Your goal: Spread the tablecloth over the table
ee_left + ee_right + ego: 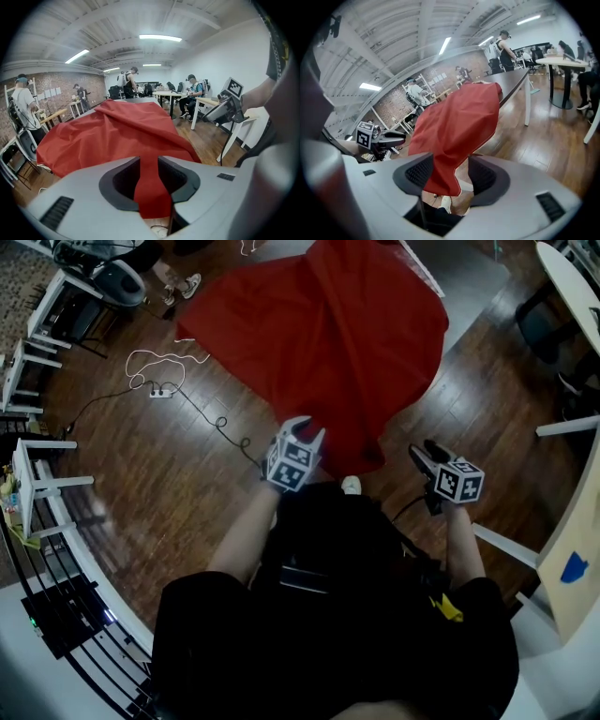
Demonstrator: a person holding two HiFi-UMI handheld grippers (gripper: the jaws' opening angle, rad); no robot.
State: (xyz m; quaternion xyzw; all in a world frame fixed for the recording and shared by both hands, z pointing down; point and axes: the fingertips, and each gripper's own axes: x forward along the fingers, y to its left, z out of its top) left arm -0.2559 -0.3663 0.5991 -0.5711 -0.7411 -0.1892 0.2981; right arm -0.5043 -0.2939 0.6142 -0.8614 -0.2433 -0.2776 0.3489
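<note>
Nearest the person, the left gripper (149, 178) has its jaws drawn narrow on a strip of the red tablecloth (319, 343), and the pads pinch the fabric at its hanging near end. The right gripper (451, 176) stands just to the right, with its jaws wide and nothing pressed between them. In the right gripper view the drooping red tip appears through the gap, but the head view shows this gripper a little apart from the cloth.

Beyond the grippers, the cloth falls from the table (473, 282) in a bunched point towards the wooden floor (187, 484). Farther on, it lies rumpled over the tabletop, and a grey part of the top is left bare at the far right. A cable (202, 409) trails on the floor to the left. People (192, 91) work at other tables deep in the room.

The step in hand appears to be taking a second hold. It is best done by bringing the open right jaws onto the near hem, well to the right of the left grip, and closing them on a single layer. The two hands should then draw apart and lift level, keeping the hem off the floor. An even pull towards the person should flatten the folds. A one-sided pull would likely drag the cloth askew and leave the far corner uncovered.
</note>
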